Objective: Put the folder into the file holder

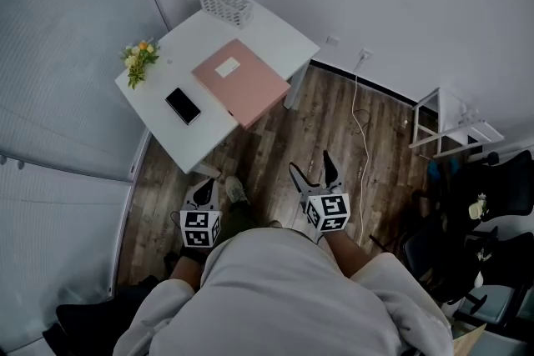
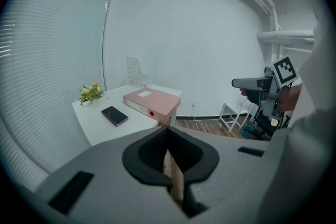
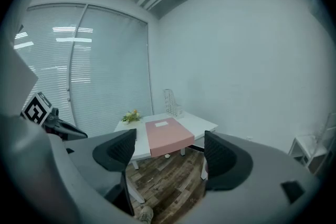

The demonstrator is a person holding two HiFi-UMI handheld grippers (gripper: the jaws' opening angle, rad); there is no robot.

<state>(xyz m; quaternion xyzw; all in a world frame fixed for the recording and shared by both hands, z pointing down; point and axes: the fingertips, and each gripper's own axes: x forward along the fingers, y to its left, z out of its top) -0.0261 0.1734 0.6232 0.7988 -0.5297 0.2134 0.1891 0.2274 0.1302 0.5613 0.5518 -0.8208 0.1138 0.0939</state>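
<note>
A pink folder (image 1: 240, 81) (image 2: 153, 101) (image 3: 168, 135) lies flat on the white table (image 1: 275, 33), one corner hanging over the near edge. The white mesh file holder (image 1: 224, 0) (image 2: 136, 72) (image 3: 171, 102) stands upright at the table's far corner, with nothing visible in it. Both grippers hang low over the wooden floor, well short of the table. My left gripper (image 1: 203, 189) (image 2: 168, 136) has its jaws together with nothing in them. My right gripper (image 1: 314, 171) (image 3: 169, 140) points at the folder with its jaws wide apart and nothing between them.
A black phone (image 1: 183, 105) (image 2: 114, 115) and a small pot of flowers (image 1: 139, 58) (image 2: 90, 93) sit on the table's left side. A white rack (image 1: 455, 125) and dark office chairs (image 1: 492, 204) stand to the right. A cable (image 1: 360, 108) trails over the floor. Window blinds line the left wall.
</note>
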